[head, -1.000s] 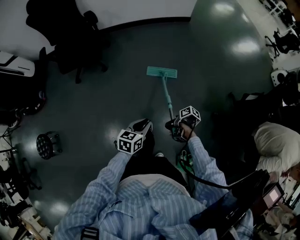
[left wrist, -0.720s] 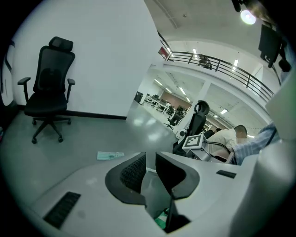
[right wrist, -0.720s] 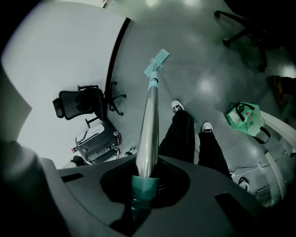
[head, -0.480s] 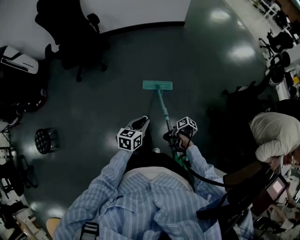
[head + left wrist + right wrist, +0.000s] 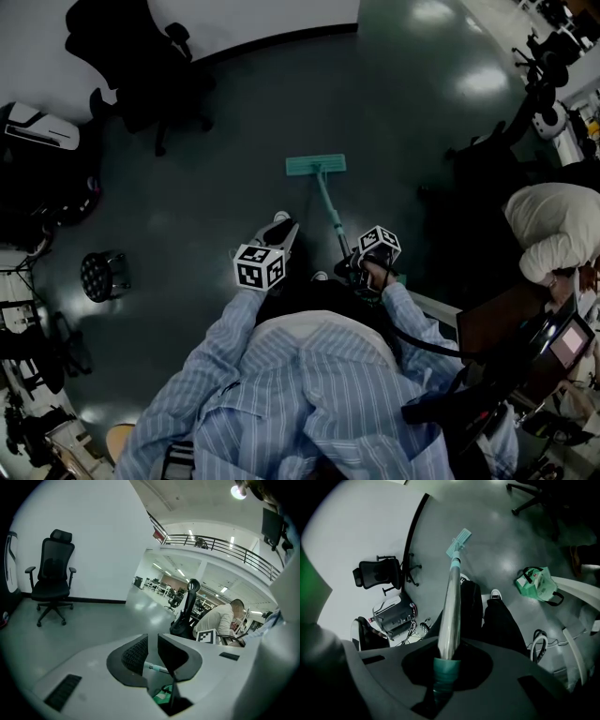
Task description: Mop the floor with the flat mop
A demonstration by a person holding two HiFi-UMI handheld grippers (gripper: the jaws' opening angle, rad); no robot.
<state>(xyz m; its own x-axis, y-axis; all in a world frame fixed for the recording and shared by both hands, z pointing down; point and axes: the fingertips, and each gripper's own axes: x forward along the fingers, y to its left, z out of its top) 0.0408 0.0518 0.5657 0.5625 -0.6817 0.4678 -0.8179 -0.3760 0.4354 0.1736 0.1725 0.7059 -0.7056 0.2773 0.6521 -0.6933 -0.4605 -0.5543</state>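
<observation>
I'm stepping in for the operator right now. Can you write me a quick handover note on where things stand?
Right gripper: shut on the mop handle.
Left gripper: jaws slightly apart, empty, beside the handle and not touching it.
Mop head: flat on the floor, ahead of the feet.
Done: no telling which floor has been mopped.
Left: probably bring the left gripper onto the handle, then make the strokes.

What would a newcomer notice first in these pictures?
The teal flat mop stands out, its head flat on the dark floor ahead of the person, its handle clamped in the right gripper. The left gripper hangs beside it, jaws apart and empty. A black office chair stands by the wall, upper left.
</observation>
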